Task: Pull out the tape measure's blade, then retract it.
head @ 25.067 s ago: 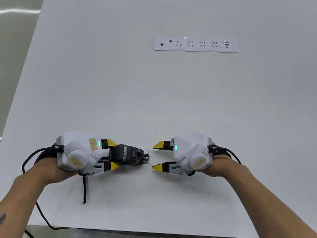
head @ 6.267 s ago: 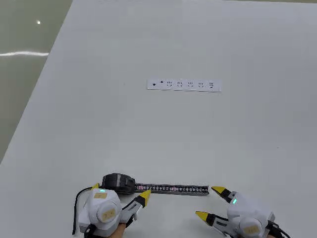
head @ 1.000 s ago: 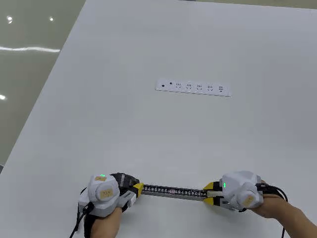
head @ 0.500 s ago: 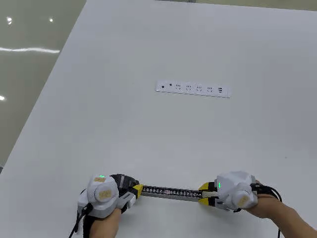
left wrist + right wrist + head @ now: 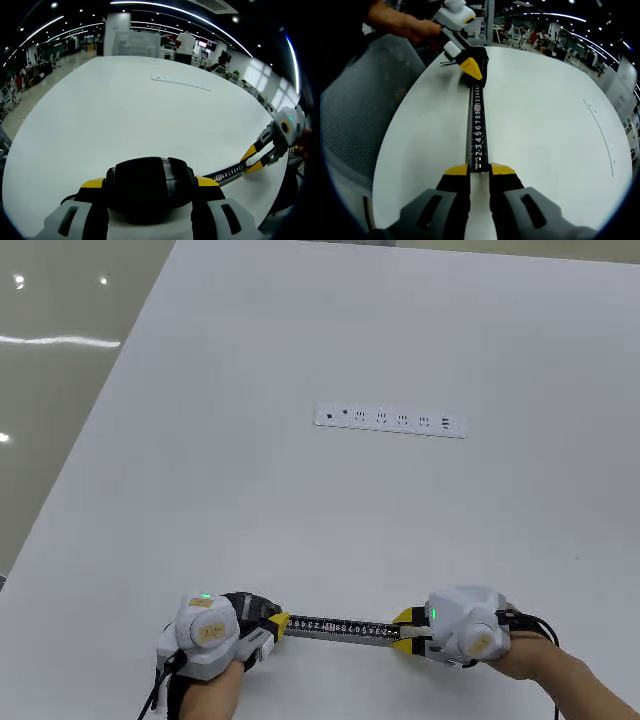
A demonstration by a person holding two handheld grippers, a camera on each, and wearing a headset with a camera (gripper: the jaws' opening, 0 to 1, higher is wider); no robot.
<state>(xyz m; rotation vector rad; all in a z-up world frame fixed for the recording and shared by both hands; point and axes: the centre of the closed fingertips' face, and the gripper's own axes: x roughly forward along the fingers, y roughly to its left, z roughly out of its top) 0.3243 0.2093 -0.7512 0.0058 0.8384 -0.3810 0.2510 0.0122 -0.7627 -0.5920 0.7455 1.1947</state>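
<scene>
The black tape measure case [image 5: 250, 612] sits near the table's front edge, and my left gripper [image 5: 270, 625] is shut on it; the case [image 5: 150, 186] bulks between the yellow-tipped fingers in the left gripper view. Its dark numbered blade [image 5: 340, 628] runs flat to the right over the white table. My right gripper [image 5: 403, 630] is shut on the blade's end. In the right gripper view the blade [image 5: 477, 130] stretches from between my right gripper [image 5: 479, 170] away to the case [image 5: 476, 61]. The right gripper [image 5: 256, 159] appears at the far right of the left gripper view.
A white power strip [image 5: 390, 422] lies flat on the white table [image 5: 300, 490] well beyond the grippers. The table's left edge borders a glossy floor [image 5: 60, 360]. A grey mesh chair [image 5: 355, 115] stands beside the table in the right gripper view. People stand far off behind the table.
My right gripper has moved left toward the case with the blade end held, so the exposed blade is shorter than a second ago. The left gripper and case stay put.
</scene>
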